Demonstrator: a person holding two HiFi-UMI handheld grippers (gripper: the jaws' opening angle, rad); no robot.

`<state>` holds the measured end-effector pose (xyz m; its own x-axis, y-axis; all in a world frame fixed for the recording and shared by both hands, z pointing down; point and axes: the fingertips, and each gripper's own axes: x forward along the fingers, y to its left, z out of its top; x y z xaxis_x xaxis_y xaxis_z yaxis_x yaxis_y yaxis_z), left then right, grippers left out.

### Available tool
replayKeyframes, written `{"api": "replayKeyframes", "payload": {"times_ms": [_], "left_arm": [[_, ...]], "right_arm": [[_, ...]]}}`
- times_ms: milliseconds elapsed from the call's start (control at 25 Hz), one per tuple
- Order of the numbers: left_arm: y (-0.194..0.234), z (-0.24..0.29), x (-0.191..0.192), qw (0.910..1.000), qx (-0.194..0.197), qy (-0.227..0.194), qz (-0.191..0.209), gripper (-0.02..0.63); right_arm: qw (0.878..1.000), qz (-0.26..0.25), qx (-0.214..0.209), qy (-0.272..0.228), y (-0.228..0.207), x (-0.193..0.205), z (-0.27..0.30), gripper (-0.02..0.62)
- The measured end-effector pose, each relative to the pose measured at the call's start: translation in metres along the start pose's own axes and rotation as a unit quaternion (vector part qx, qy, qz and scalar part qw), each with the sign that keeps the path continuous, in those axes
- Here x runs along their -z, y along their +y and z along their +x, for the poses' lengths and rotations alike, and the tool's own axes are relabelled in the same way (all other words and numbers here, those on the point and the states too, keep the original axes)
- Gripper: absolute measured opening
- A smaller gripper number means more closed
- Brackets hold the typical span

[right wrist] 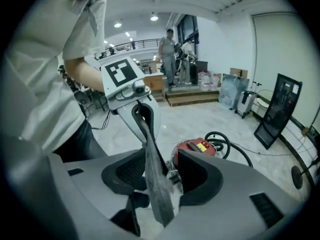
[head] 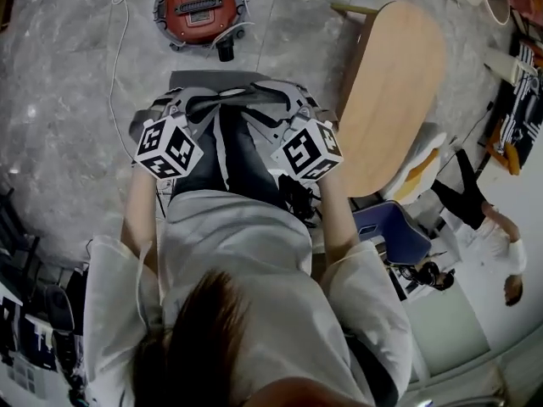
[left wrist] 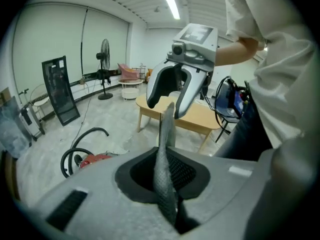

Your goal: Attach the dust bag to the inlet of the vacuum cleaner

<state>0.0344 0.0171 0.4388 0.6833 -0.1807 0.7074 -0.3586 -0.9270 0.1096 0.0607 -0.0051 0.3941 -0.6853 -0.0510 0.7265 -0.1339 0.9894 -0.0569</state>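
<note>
You're at the carry: the dust bag (left wrist: 166, 129) hangs well short of the vacuum cleaner (head: 202, 5) on the floor, pinched by your left hand-held gripper (left wrist: 169, 176), with your right hand-held gripper (right wrist: 159, 176) spread around it. Next, regrip, then find the inlet.

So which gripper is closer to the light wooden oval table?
Right. The right gripper is beside the light wooden oval table; the left gripper sits beyond it, farther from the table.

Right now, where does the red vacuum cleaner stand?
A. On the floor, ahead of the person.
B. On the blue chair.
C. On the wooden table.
A: the head view shows the red vacuum cleaner on the grey floor, apart from the wooden table.
</note>
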Motion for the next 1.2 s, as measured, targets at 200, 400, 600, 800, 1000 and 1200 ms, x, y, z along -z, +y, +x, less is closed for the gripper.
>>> {"api": "replayKeyframes", "payload": {"times_ms": [200,400,600,800,1000,1200], "left_arm": [[-0.004,0.049,0.033,0.9998,0.012,0.006,-0.017,0.037],[-0.002,0.096,0.067,0.9996,0.016,0.011,-0.019,0.037],[0.003,0.137,0.107,0.9995,-0.001,0.017,-0.025,0.037],[0.014,0.176,0.147,0.9983,-0.033,0.032,-0.036,0.038],[0.021,0.214,0.186,0.996,-0.031,0.051,-0.067,0.038],[0.029,0.239,0.215,0.9939,-0.02,0.074,-0.079,0.038]], "right_arm": [[0.988,-0.103,-0.061,0.095,0.008,0.072,0.046,0.156],[0.98,-0.139,-0.081,0.121,0.005,0.126,0.082,0.095],[0.976,-0.163,-0.085,0.121,-0.002,0.168,0.124,0.037],[0.975,-0.168,-0.075,0.122,-0.009,0.204,0.168,0.028],[0.975,-0.154,-0.078,0.136,-0.013,0.239,0.206,0.026],[0.977,-0.136,-0.074,0.144,-0.017,0.261,0.237,0.026]]}}
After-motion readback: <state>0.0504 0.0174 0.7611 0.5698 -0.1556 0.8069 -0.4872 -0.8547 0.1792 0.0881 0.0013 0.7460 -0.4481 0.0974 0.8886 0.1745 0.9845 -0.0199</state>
